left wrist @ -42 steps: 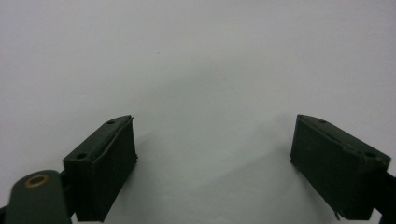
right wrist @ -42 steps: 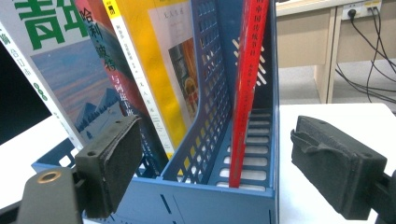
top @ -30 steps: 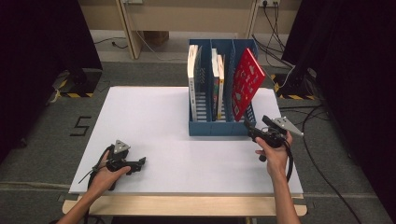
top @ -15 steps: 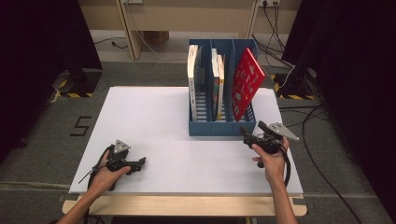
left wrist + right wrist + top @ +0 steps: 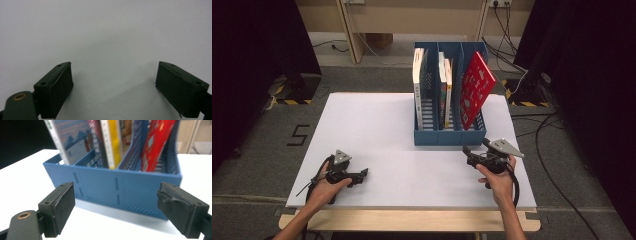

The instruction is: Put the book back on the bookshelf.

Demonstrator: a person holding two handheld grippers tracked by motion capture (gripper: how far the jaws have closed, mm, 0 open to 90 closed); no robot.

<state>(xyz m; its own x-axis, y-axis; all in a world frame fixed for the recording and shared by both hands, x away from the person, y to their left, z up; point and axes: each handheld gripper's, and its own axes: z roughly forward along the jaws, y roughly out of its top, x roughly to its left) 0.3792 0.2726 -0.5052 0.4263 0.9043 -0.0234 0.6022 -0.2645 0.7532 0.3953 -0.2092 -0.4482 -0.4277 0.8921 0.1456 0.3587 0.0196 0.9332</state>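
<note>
right gripper (image 5: 468, 151) sits low over the white table top (image 5: 377, 130), just in front of the blue plastic three-slot file rack (image 5: 450, 136), near its front right corner, not touching it. jaws spread wide, nothing between them. in the right gripper view the pads (image 5: 61, 207) frame the rack's front wall (image 5: 117, 190) with clear air on both sides. grey three-cornered plate on top, cable trailing back past the person's right hand (image 5: 499, 181).

the rack stands on the far right part of the table. right slot: red book with white shapes on its cover (image 5: 474, 90), tilted, top leaning to the right. middle slot: two thin upright books, spines white and yellow (image 5: 445, 90). left slot: white-edged book with dark cover (image 5: 418, 82), upright.

left gripper (image 5: 362, 173) rests at the near left of the table, well apart from the rack, held in the left hand (image 5: 328, 186). jaws spread wide, empty; left gripper view has bare white table between the pads (image 5: 60, 87).
</note>
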